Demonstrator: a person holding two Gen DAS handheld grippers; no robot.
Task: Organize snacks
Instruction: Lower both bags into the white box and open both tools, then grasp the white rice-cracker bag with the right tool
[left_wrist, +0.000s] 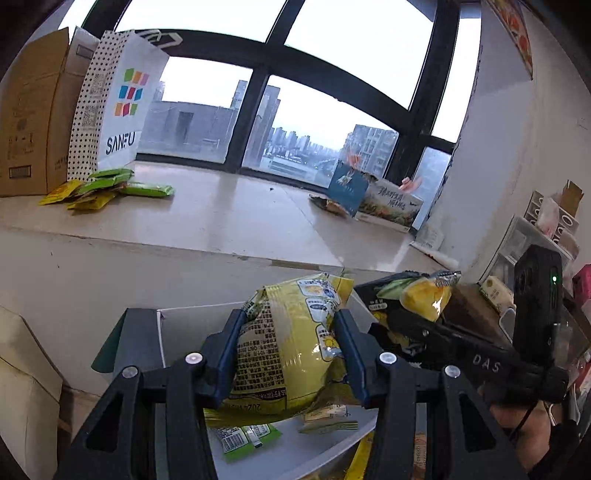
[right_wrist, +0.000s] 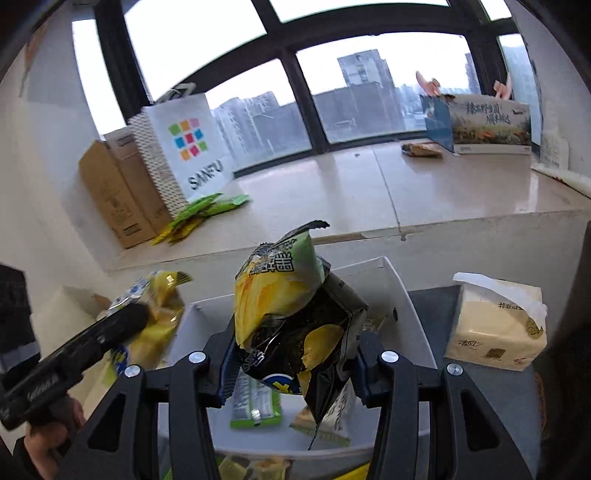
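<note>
Yellow snack bag (left_wrist: 291, 343) is pinched by the left gripper (left_wrist: 291, 354) fingers, black chip bag (right_wrist: 299, 332) by the right gripper (right_wrist: 295, 362) fingers, both above the white bin (right_wrist: 402, 295). Carry step judged underway. Next, each bag must be set with its kind, perhaps the green packets (left_wrist: 110, 184) beyond the bin.

A wide pale counter (left_wrist: 229, 218) stretches under the window, and its broad middle lies bare, open to a passing hand. At its left end a cardboard box (left_wrist: 29, 122), a white shopping bag (left_wrist: 122, 107) and a scatter of green and yellow packets (left_wrist: 99, 188) block the way. At its right end stand a printed carton (right_wrist: 491, 125) and a wall. Below the counter's front edge, a white bin (right_wrist: 402, 291) is open at the top with loose packets on its floor. A tissue pack (right_wrist: 495, 325) sits just beside the bin's right wall.
</note>
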